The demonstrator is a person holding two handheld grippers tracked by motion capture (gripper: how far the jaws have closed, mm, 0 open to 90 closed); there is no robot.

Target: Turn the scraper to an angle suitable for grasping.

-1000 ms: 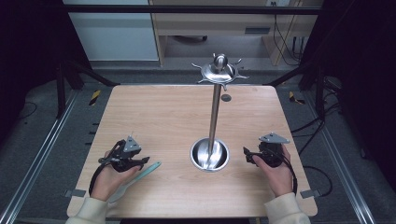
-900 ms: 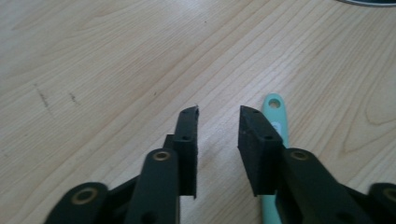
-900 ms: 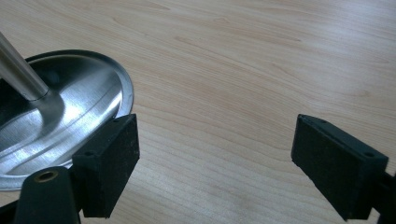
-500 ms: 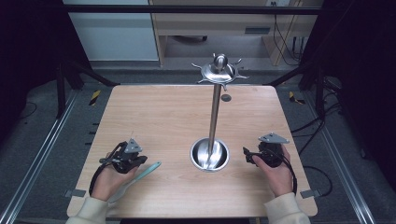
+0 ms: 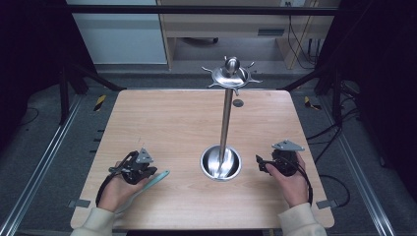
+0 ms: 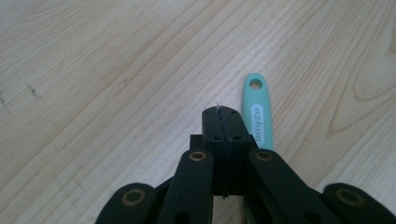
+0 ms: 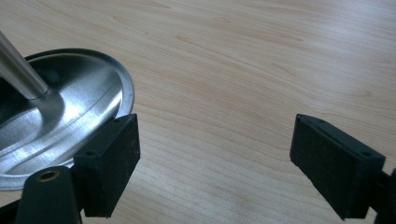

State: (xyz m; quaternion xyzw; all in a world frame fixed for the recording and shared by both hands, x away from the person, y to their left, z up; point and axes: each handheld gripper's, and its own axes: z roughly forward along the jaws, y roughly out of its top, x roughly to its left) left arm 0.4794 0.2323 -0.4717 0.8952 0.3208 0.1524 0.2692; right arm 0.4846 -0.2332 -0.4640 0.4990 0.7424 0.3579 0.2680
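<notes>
Your left gripper [image 6: 223, 119] has its black fingers [image 6: 212, 128] pressed flat together, nothing between them, their tips hanging over the pale wooden surface [image 6: 116, 70]. Just beside the fingers, on their right, lies a mint-green handle [image 6: 258, 112] with a hanging hole at its far end and a white label along it, flat on the wood.
</notes>
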